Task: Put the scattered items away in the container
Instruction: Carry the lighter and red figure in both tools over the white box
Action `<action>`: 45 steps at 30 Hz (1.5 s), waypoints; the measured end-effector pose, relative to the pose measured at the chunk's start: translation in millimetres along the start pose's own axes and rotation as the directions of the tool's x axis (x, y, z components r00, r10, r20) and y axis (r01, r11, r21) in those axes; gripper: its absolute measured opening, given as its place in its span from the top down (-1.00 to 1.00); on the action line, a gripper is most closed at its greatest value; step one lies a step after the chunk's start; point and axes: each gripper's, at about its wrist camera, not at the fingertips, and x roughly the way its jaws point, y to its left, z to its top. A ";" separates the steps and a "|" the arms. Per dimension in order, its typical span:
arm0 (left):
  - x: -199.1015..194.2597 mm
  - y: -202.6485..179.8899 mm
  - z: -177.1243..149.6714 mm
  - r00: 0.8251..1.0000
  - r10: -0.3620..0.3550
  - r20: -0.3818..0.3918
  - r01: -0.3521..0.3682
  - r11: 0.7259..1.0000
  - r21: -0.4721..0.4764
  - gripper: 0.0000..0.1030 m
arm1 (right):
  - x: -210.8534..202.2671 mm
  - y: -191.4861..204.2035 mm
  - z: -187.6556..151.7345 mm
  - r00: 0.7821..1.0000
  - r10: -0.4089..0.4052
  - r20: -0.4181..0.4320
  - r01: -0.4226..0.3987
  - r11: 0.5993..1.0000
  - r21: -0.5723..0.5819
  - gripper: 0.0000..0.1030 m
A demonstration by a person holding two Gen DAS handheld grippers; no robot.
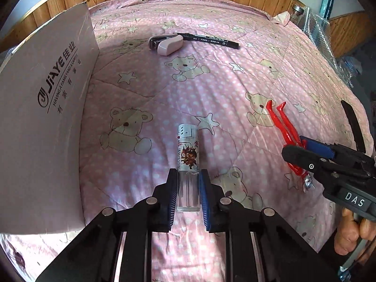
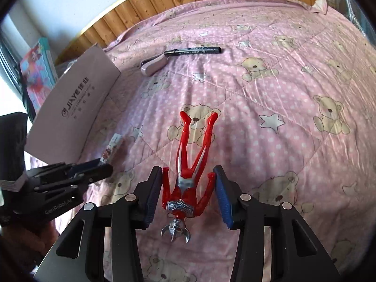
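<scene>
On quilted bedspread [image 1: 211, 89]: left tool [image 1: 188, 192] pinching clear cylindrical lighter [image 1: 188, 164].

Both grippers are black, angular linkages with round silver pivot screws and ribbed blue pads; the right gripper [image 1: 303, 149] reads "DAS"; the left gripper [image 2: 101, 166] "GenRobot.AI".

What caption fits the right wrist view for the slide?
Right gripper with jaws open around a red toy figure lying on the pink bear-print quilt.
</scene>
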 end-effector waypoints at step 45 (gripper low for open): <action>-206.4 66.6 -26.5 0.931 0.003 0.364 0.057 0.986 -0.155 0.62 | -105.7 190.5 -12.8 0.973 0.188 0.132 -0.133 0.930 -0.343 0.09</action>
